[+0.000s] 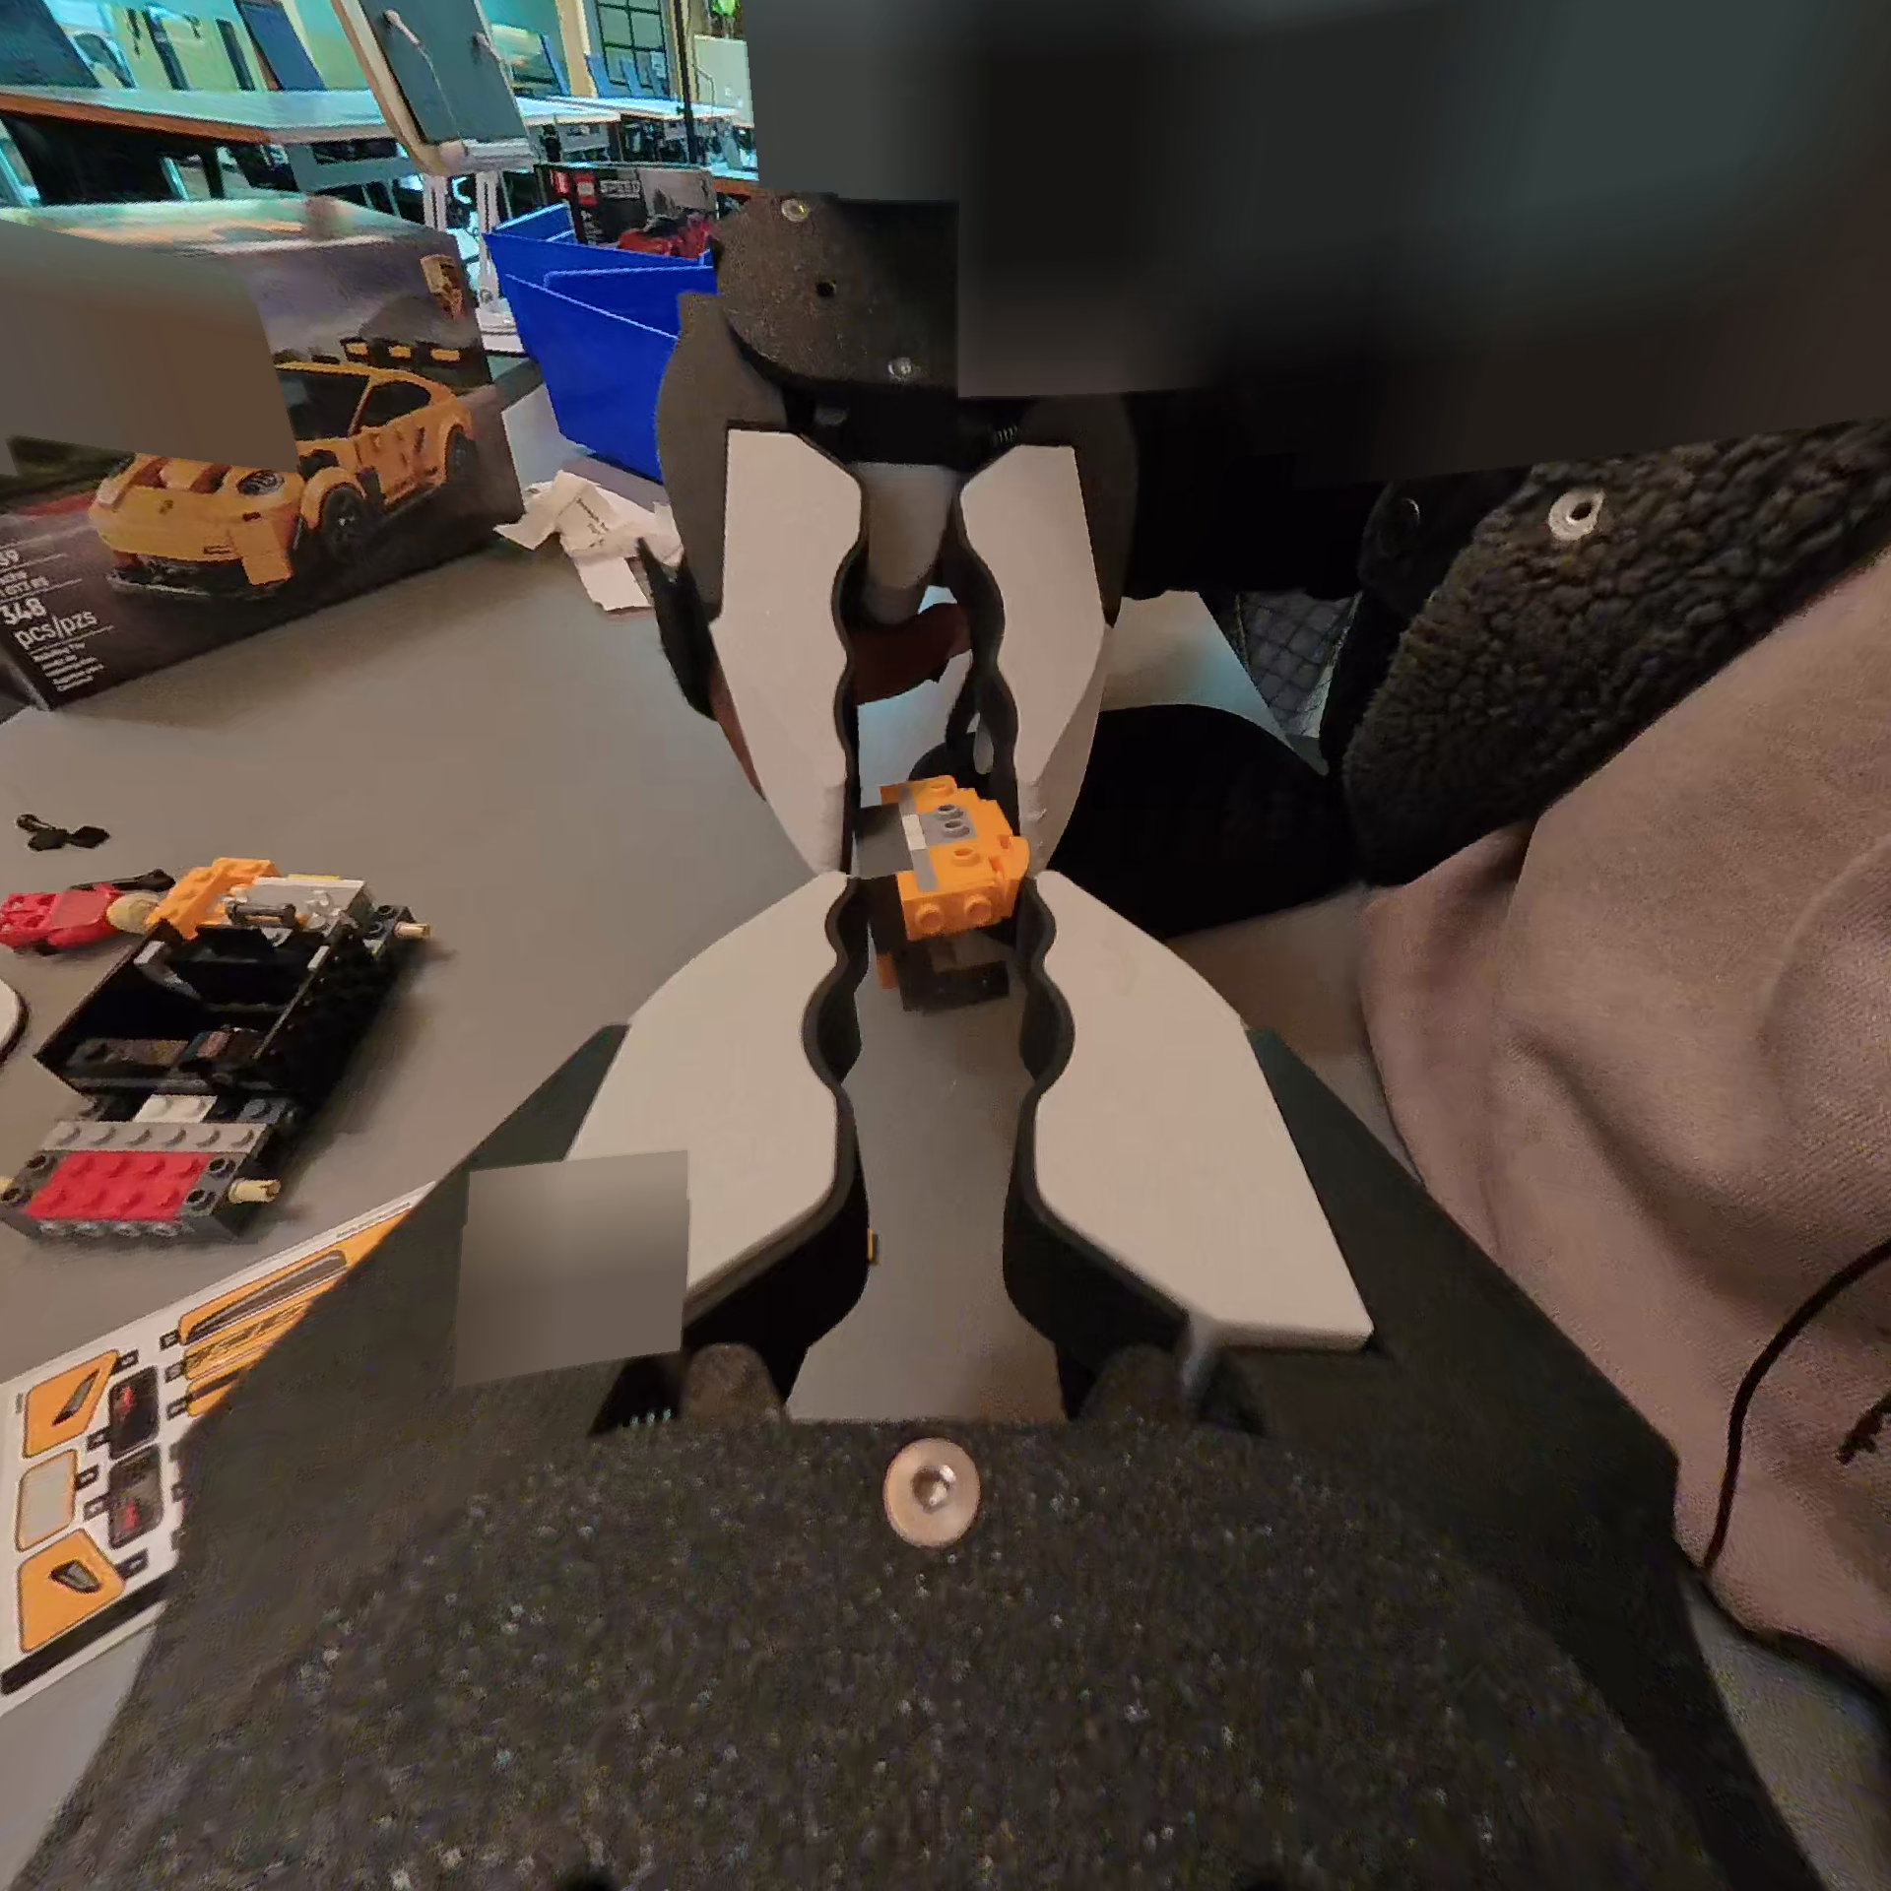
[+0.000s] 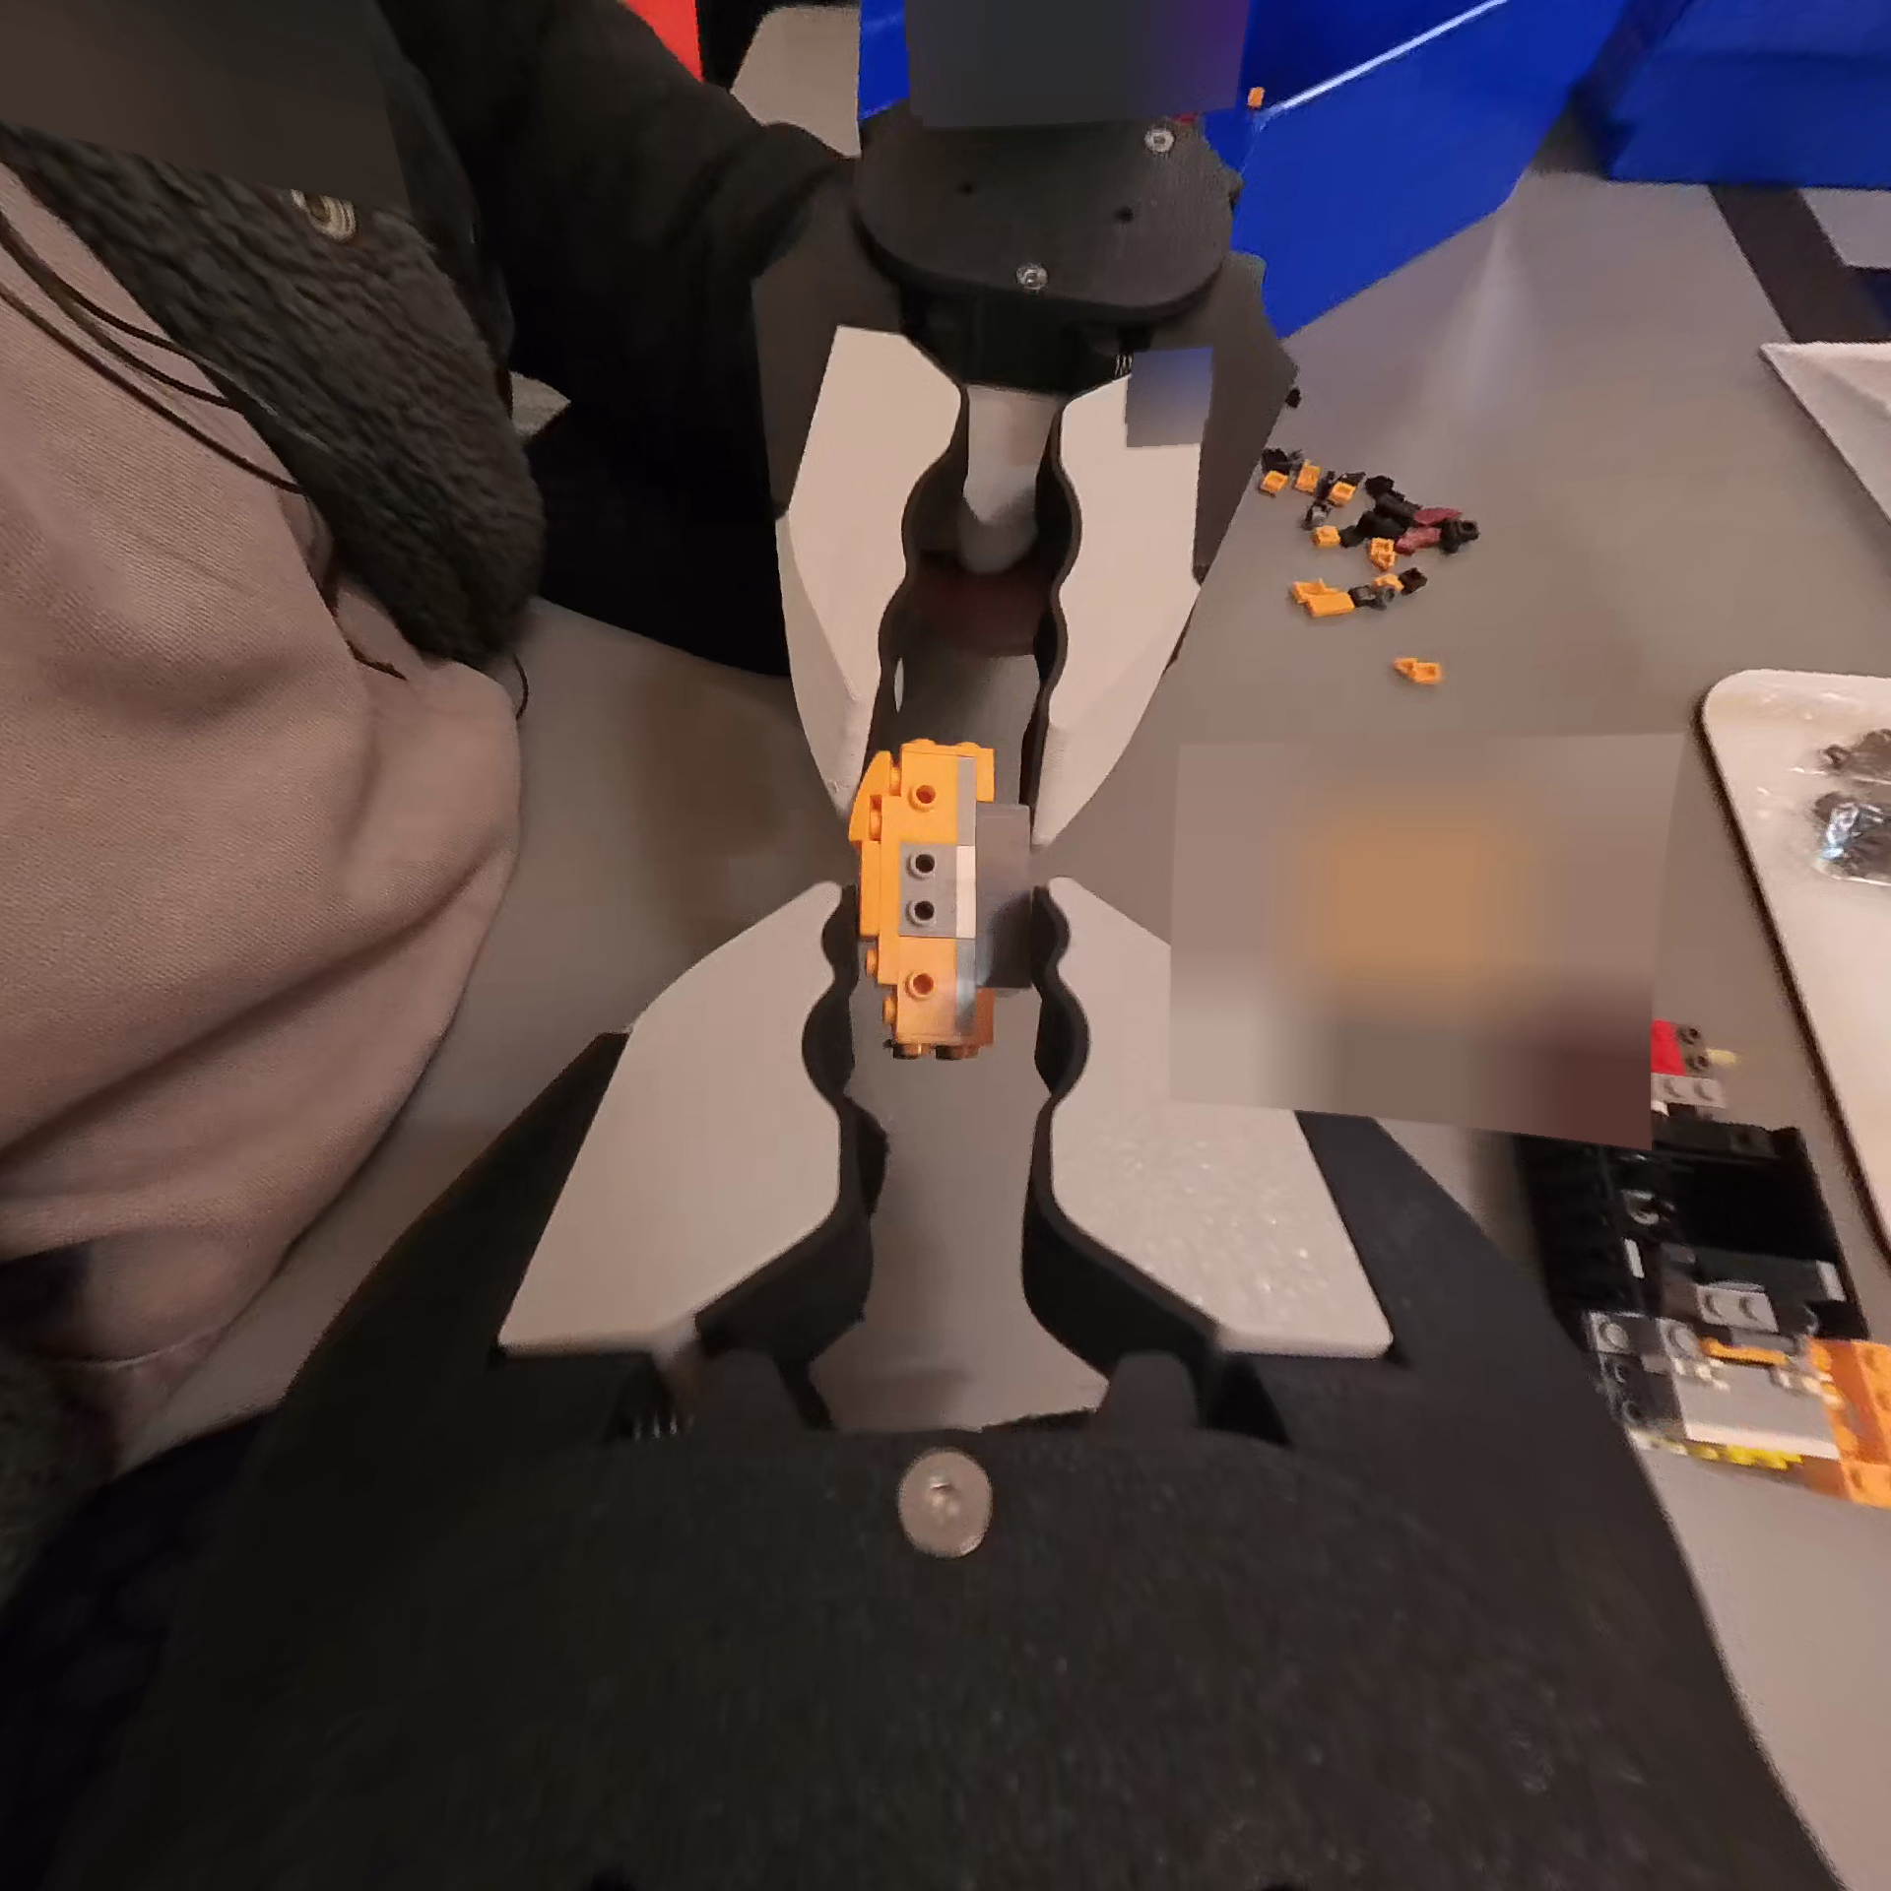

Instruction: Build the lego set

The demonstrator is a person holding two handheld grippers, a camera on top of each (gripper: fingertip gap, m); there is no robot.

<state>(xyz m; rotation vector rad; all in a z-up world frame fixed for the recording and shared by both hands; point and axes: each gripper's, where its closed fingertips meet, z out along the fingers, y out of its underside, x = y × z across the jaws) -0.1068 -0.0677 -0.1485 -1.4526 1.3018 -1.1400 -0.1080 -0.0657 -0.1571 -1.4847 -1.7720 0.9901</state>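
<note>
Both tongs, left and right, meet tip to tip, clenched on the orange-grey brick subassembly above the desk; right wrist view: long axis 12–6 o'clock, studs facing the camera.

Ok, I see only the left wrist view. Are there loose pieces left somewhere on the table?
Observer: Yes. The right wrist view shows a pile of small orange and black pieces on the grey table.
Operator: Does any piece lie apart from that pile?
Observer: One orange piece lies alone, a little nearer to the camera than the pile.
Operator: Is anything else beside them?
Observer: A white tray sits at the right edge of that view, with clear bags of dark parts on it.
</note>
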